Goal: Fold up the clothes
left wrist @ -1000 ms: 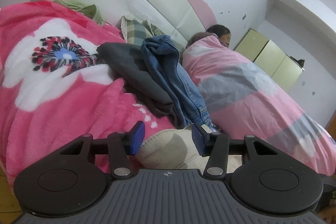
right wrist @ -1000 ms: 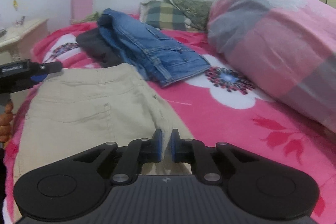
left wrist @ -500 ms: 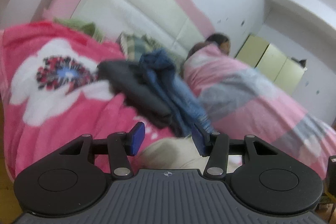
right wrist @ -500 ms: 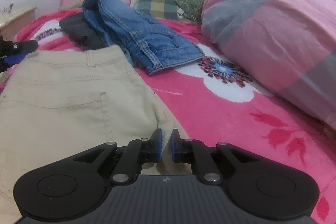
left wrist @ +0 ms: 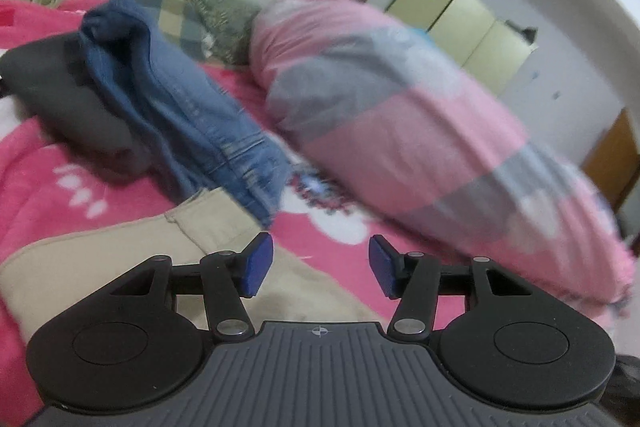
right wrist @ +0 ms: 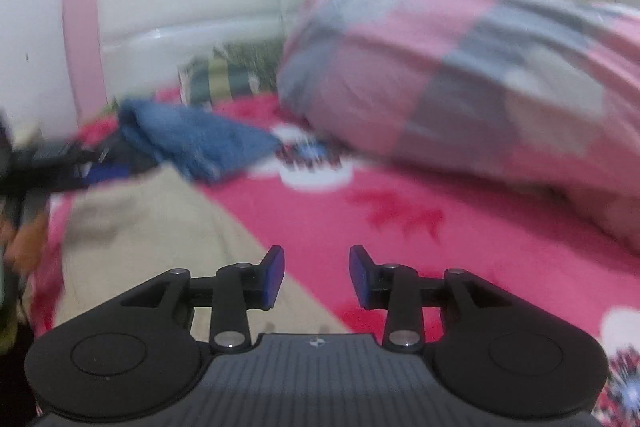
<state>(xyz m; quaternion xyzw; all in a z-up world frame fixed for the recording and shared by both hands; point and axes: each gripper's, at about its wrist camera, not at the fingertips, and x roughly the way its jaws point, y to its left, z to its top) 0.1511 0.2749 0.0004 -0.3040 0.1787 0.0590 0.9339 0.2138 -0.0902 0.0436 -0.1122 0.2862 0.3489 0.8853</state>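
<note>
Flat beige cotton trousers (right wrist: 152,235) lie left of the empty, opening right gripper (right wrist: 316,277); left gripper (left wrist: 320,265) nearer, empty, opening.

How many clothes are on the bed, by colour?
Beige trousers: 1
Blue jeans: 1
Dark grey garment: 1
Total: 3

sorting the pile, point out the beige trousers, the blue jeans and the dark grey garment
beige trousers (left wrist: 120,251), left wrist view, flat folded panel
blue jeans (left wrist: 188,115), left wrist view, middle of the folded leg
dark grey garment (left wrist: 60,95), left wrist view, its rounded top
</note>
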